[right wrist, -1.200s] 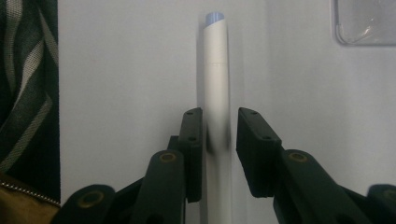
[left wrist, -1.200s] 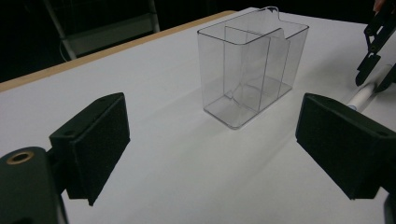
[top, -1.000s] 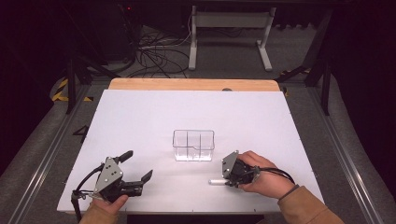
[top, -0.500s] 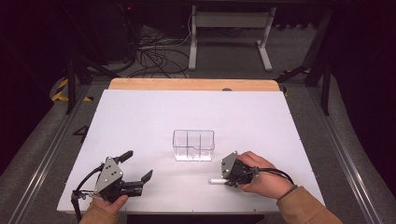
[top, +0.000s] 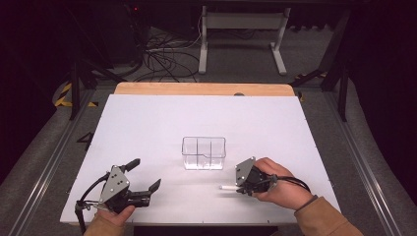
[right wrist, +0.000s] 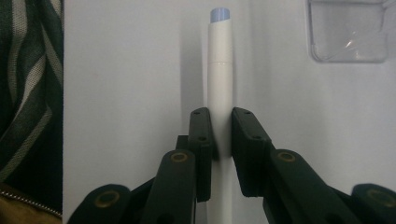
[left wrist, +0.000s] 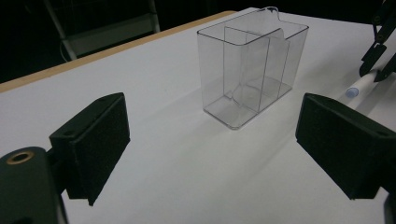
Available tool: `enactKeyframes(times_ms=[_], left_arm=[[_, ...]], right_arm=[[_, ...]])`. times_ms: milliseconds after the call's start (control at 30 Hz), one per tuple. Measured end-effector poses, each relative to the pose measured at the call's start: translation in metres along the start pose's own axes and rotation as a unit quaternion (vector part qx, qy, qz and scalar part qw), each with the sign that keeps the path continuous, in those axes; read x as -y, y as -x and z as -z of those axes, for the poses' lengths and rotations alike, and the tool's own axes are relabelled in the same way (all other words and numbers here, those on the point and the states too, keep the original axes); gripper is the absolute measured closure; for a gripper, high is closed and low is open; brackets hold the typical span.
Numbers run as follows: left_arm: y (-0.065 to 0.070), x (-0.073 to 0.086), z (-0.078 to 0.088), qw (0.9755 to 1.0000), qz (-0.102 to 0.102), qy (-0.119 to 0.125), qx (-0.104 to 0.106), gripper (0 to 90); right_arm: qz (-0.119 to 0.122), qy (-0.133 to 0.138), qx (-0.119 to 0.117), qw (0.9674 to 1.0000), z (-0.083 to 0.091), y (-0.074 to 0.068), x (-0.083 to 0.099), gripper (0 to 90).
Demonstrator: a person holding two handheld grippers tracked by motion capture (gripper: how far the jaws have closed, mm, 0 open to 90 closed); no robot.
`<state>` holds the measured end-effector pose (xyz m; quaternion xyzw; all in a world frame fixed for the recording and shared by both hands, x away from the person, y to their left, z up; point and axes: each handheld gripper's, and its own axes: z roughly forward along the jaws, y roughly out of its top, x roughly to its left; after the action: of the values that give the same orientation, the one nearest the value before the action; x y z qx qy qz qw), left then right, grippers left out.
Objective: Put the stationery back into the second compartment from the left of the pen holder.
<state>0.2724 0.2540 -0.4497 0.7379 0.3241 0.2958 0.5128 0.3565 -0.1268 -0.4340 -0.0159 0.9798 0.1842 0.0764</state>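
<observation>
Two hands low at the near edge of the white table [top: 147,123], each wrapped around a gripper. On the right, the right hand [top: 278,184] lies low over the table, knuckles up, sleeve cuff at the wrist, aiming the right gripper [top: 235,188] leftward across the surface. Its jaws are pinched on a white marker [right wrist: 219,93], pads pressing either side of the barrel, and the pale blue end pokes out ahead of them. From above, that marker [top: 227,188] lies flat on the table, just in front of the clear divided box [top: 203,153] and slightly to its right. Over on the left, the left hand [top: 115,214] cradles the left gripper [top: 145,174] from underneath, pointing it up and right toward the box. Jaws there stand wide apart, nothing between them, with the box [left wrist: 254,70] upright beyond them.
</observation>
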Motion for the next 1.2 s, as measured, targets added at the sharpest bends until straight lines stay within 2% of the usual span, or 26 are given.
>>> enactKeyframes(times_ms=[600,667,700,767,967,1200], left_arm=[[0.0,0.0,0.0,1.0,0.002,0.0,0.0,10.7],[0.0,0.0,0.0,1.0,0.002,0.0,0.0,10.7],[0.0,0.0,0.0,1.0,0.002,0.0,0.0,10.7],[0.0,0.0,0.0,1.0,0.002,0.0,0.0,10.6],[-0.001,0.0,0.0,1.0,0.001,0.0,-0.001,10.7],[0.0,0.0,0.0,1.0,0.001,0.0,-0.001,10.7]], right_arm=[[0.002,0.023,0.014,0.9996,0.021,-0.003,-0.007,79.0],[0.006,0.039,0.02,0.999,0.024,-0.002,-0.008,79.0],[-0.002,0.041,0.019,0.999,0.027,-0.003,-0.008,79.0],[0.001,0.057,0.025,0.9981,0.031,-0.003,-0.009,79.0],[-0.008,0.088,0.034,0.9955,0.043,-0.003,-0.012,79.0],[-0.016,0.128,0.04,0.9909,0.055,-0.004,-0.015,79.0]])
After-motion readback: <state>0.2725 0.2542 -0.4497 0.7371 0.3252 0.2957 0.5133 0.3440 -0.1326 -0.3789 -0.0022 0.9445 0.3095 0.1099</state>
